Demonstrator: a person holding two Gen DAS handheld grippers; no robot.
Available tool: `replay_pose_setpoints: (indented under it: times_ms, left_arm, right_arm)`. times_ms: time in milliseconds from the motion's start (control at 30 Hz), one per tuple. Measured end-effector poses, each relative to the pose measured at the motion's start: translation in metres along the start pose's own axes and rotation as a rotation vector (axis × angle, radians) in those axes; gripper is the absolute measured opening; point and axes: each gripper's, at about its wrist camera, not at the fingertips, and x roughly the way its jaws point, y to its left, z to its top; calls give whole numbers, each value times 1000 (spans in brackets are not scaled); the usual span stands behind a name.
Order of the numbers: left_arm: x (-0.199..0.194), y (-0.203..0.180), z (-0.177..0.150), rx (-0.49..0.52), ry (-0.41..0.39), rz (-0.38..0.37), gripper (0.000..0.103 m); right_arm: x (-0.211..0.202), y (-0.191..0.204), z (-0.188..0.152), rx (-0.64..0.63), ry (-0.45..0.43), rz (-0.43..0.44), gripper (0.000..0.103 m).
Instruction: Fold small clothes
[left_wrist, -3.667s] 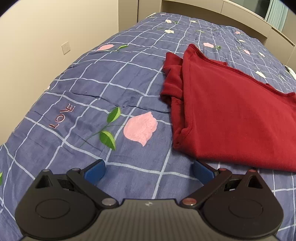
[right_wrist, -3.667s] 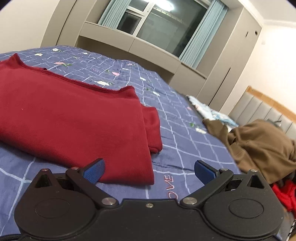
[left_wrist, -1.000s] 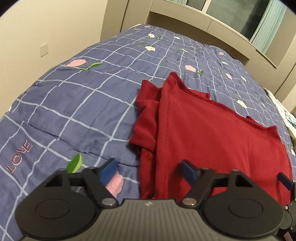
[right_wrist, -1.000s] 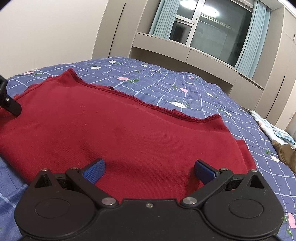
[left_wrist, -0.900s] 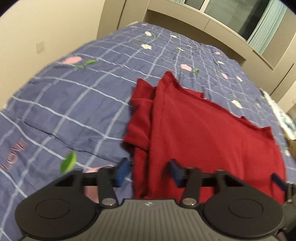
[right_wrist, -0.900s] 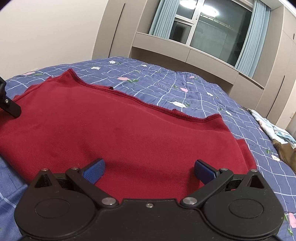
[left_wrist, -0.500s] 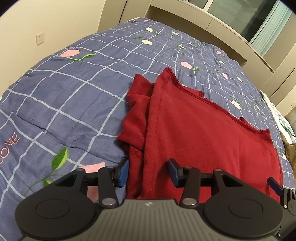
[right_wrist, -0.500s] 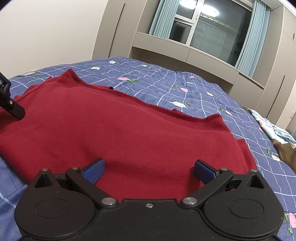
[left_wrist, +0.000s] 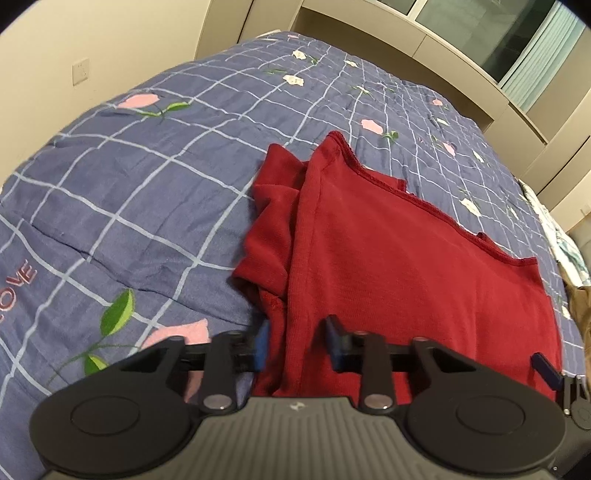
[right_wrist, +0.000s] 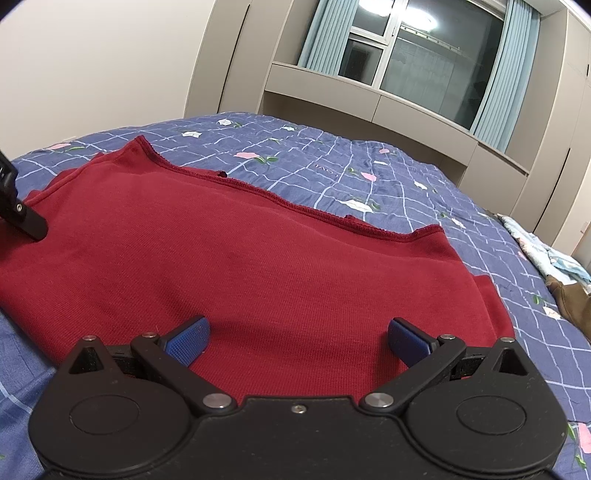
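A dark red garment (left_wrist: 406, 266) lies folded flat on the blue checked bedspread (left_wrist: 140, 192), its sleeve bunched under the left side. My left gripper (left_wrist: 297, 338) sits at the garment's near left corner. Its jaws are closing with the folded left edge between the blue pads, and a gap still shows. In the right wrist view the red garment (right_wrist: 258, 258) fills the middle. My right gripper (right_wrist: 297, 338) stands open, low over the garment's near edge, with cloth under both pads. One right finger (left_wrist: 546, 365) shows at the garment's near right corner.
The bedspread (right_wrist: 388, 177) runs back to beige cabinets (right_wrist: 369, 107) under a window. A brown garment (right_wrist: 569, 299) and a pale patterned cloth (right_wrist: 546, 254) lie at the right. A wall with a socket (left_wrist: 79, 70) stands along the bed's left side.
The left gripper's jaws have narrowed steadily around the garment's left edge. Earlier both grippers came in from beside the garment to its near edge. The right gripper has kept still over the last second.
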Motion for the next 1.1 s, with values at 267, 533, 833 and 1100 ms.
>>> replay_pose_setpoints:
  times_ms: [267,533,833,1100]
  left_arm:
    - [0,5,0,-31,10,-18,19]
    - [-2,0,-1,-9,1,-6,10]
    - [-43,-39,12,94,-151,-169,7]
    - [-67,-122,35,291,-203,-277,7]
  right_arm:
    - [0,-1,1,0,7,0,103]
    - [2,-7,1,35,17,27,103]
    - [-5,-14,-1,95,-16,62,103]
    - [-27,-54,-5,286,-65,110,102]
